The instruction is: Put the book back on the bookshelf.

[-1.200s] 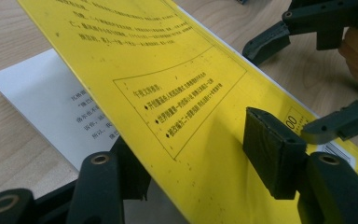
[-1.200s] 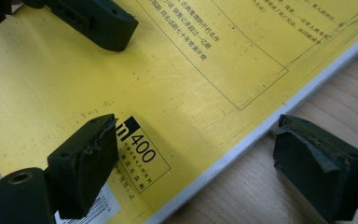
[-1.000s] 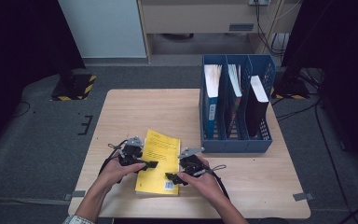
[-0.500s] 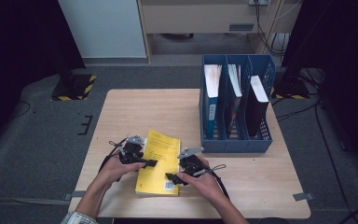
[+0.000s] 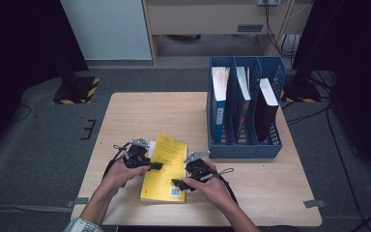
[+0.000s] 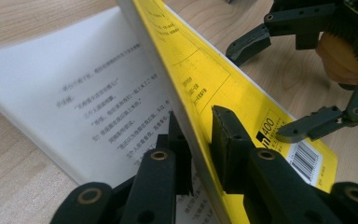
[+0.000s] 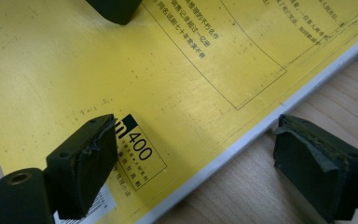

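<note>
So the yellow book (image 5: 164,167) is lying flat at the near middle of the bench (image 5: 140,116), and my left hand-held gripper (image 6: 199,140) has just been closing on its back cover, which is now pinched between the pads and lifted off the white pages (image 6: 74,88). My right hand-held gripper (image 7: 189,161) sits wide open over the near right corner by the barcode, one jaw above the cover, the other above bare wood, gripping nothing. I'd say opening is barely started: cover caught, everything else left. The cover is glossy thin card with scuffs and printed boxes, the pages matte with fine print, the bench pale woodgrain. The blue mesh file holder (image 5: 244,145) stands on the right with three upright books in it.
</note>
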Demonstrator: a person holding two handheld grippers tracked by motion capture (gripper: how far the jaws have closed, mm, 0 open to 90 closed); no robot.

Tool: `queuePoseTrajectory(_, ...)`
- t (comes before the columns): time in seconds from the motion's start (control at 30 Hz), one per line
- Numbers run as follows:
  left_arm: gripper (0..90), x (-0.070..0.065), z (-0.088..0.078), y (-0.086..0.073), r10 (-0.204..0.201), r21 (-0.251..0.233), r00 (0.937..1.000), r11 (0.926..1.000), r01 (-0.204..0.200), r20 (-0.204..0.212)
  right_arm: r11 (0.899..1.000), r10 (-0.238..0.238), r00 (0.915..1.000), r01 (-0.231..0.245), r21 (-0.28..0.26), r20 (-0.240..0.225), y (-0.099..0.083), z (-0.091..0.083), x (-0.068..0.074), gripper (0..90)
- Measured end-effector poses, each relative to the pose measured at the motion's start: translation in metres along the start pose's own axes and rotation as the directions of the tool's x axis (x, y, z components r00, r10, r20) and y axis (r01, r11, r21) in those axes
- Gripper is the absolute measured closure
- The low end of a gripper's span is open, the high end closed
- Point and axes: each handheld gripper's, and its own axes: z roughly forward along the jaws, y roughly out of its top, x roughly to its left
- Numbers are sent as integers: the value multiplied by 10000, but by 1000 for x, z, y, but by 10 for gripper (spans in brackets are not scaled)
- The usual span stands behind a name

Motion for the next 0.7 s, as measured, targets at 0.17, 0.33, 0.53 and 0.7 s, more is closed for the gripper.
queuePoseTrajectory(0.17,796,-2,-2,1,-83,-224,9999,9997,85,87,9999,-67,9997,69,94,-253,2,-1,-6,141)
queuePoseTrajectory(0.33,813,-7,-8,4,30,-326,9997,9995,-23,225,9997,-72,9987,83,212,-501,4,-2,-13,125)
queuePoseTrajectory(0.53,829,-11,-13,6,100,-541,9992,9985,-79,385,9993,340,9951,-323,201,-928,6,-3,-23,120)
queuePoseTrajectory(0.7,857,-15,-18,9,288,-827,9964,9963,-222,795,9990,349,9872,-302,321,-1559,8,-1,-25,64)
